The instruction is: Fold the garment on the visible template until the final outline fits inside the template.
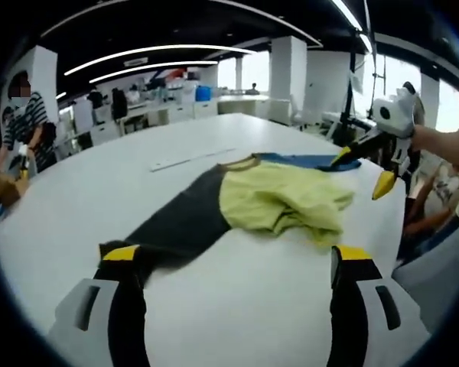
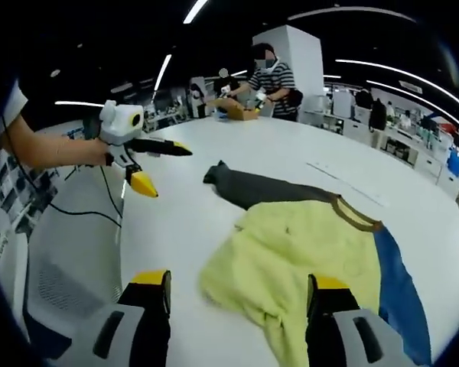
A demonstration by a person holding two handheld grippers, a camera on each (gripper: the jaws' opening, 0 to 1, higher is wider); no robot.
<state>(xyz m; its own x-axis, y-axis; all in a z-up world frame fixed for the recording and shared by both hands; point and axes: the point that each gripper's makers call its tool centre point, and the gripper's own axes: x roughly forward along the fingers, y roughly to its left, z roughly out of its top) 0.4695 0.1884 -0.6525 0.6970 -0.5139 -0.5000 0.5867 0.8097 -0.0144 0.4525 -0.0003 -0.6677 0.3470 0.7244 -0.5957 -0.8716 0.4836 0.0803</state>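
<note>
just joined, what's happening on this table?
A person with a gripper in each hand is folding a garment with yellow, dark grey and blue parts on a white table. It lies rumpled, yellow part bunched. Both the left gripper and the right gripper hang open over the table, holding nothing.

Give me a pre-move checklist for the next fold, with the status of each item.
1. Left claw open: ok, jaws apart, nothing held.
2. Right claw open: ok, jaws apart over the garment's far edge.
3. Garment whole on the table: ok, yellow, dark and blue parts all show.
4. Garment flat: not ok, the yellow part is bunched and wrinkled.
5. Template outline: cannot tell; a pale strip lies beyond the garment.
6. Dark sleeve laid out: ok, stretched straight.
</note>
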